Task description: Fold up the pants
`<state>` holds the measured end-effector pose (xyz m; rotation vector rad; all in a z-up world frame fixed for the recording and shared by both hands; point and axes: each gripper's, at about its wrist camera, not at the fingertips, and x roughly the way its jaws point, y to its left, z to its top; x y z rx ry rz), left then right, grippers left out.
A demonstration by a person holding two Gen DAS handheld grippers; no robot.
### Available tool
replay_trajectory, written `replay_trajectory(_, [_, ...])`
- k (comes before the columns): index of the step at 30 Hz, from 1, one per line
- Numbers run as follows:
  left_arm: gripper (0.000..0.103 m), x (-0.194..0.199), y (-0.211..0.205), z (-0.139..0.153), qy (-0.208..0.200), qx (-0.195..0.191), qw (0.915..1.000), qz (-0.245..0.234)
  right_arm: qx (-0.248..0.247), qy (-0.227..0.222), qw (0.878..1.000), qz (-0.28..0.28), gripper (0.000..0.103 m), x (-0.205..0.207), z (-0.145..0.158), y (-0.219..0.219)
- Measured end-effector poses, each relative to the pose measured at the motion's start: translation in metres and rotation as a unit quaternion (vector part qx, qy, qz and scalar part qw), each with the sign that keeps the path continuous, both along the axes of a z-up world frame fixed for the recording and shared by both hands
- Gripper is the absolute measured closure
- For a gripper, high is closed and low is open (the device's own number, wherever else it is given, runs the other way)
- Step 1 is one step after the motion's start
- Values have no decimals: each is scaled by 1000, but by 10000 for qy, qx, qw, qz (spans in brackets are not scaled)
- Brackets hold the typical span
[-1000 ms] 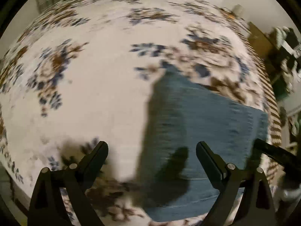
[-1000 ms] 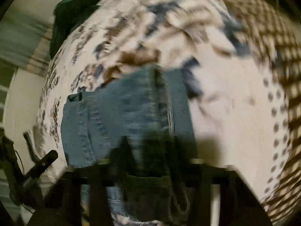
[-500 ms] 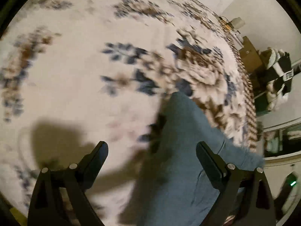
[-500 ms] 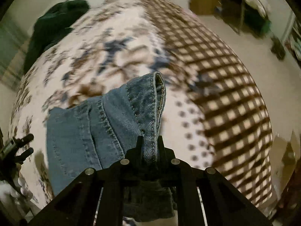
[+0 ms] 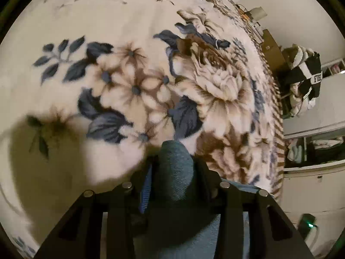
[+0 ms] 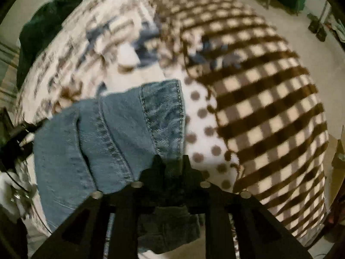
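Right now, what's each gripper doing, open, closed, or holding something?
Left gripper: jaws closing on a fold of the jeans.
Right gripper: jaws opening slightly, jeans' seamed edge between them.

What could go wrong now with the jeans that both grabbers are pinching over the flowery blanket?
1. The left hand-held gripper is closing on a thick rounded bunch of the jeans; it might squeeze out.
2. The right hand-held gripper is opening around the stitched edge of the jeans, so that side may drop early.
3. The jeans could then land crooked on the floral blanket.
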<state>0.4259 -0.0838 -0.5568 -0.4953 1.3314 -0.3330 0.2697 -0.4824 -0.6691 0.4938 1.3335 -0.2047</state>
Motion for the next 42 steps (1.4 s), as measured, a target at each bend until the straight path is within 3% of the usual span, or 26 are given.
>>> replay_trajectory(2, [57, -11, 4, 17, -33, 178, 9998, -10, 260, 47, 9996, -113, 63, -2, 0, -9])
replay_trajectory(3, [38, -18, 5, 23, -116, 148, 9998, -29, 479, 37, 9986, -211, 60, -5, 2, -13])
replay_trajectory(4, [8, -30, 7, 34, -240, 110, 9996, -68, 685, 37, 9971, -322, 56, -11, 4, -18])
replay_trajectory(5, [1, -40, 7, 41, -284, 105, 9995, -90, 895, 28, 9949, -469, 52, -21, 6, -23])
replay_trajectory(8, [1, -81, 5, 50, -281, 155, 9993, -184, 1473, -12, 9844, -959, 36, -53, 6, -31])
replay_trajectory(10, [1, -101, 1, 43, -163, 218, 9993, -237, 1882, 194, 9730, -1323, 36, -73, -9, -33])
replay_trajectory(13, [1, -124, -4, 21, 170, 230, 9993, -258, 2652, 594, 9427, -1936, 36, -100, -50, -29])
replay_trajectory(14, [1, -131, -6, 12, 281, 274, 9989, -247, 3072, 388, 9254, -2185, 39, -107, -61, -27])
replay_trajectory(15, [1, -136, -8, 5, 314, 385, 9984, -253, 3328, 127, 9155, -2257, 47, -109, -66, -24])
replay_trajectory(16, [1, -140, -9, 0, 325, 518, 9977, -286, 3210, 45, 9202, -2239, 57, -108, -66, -20])
replay_trajectory(17, [1, -143, -9, -5, 340, 776, 9959, -320, 2936, -48, 9319, -2130, 61, -106, -60, -16])
replay_trajectory(19, [1, -147, -5, -12, 340, 790, 9957, -338, 2581, -274, 9460, -1942, 70, -106, -43, -10])
replay_trajectory(23, [0, -152, -3, -13, 303, 811, 9954, -403, 2078, -404, 9643, -1591, 76, -106, -19, -10])
replay_trajectory(26, [0, -154, -3, -11, 290, 883, 9949, -383, 2004, -212, 9682, -1481, 76, -101, -24, -8])
replay_trajectory(30, [0, -158, -1, -13, 303, 854, 9955, -289, 2198, -158, 9637, -1505, 74, -97, -28, -11])
replay_trajectory(34, [0, -158, 1, -14, 312, 787, 9961, -247, 2297, -194, 9621, -1459, 68, -98, -32, -18])
replay_trajectory(36, [0, -156, 1, -14, 345, 733, 9965, -209, 2357, -146, 9600, -1502, 58, -101, -32, -18])
replay_trajectory(38, [0, -154, 3, -12, 384, 546, 9977, -124, 2484, -137, 9565, -1525, 37, -103, -37, -16])
replay_trajectory(42, [0, -146, 6, -10, 311, -24, 9995, -20, 3004, -218, 9439, -1353, 26, -109, -51, -2])
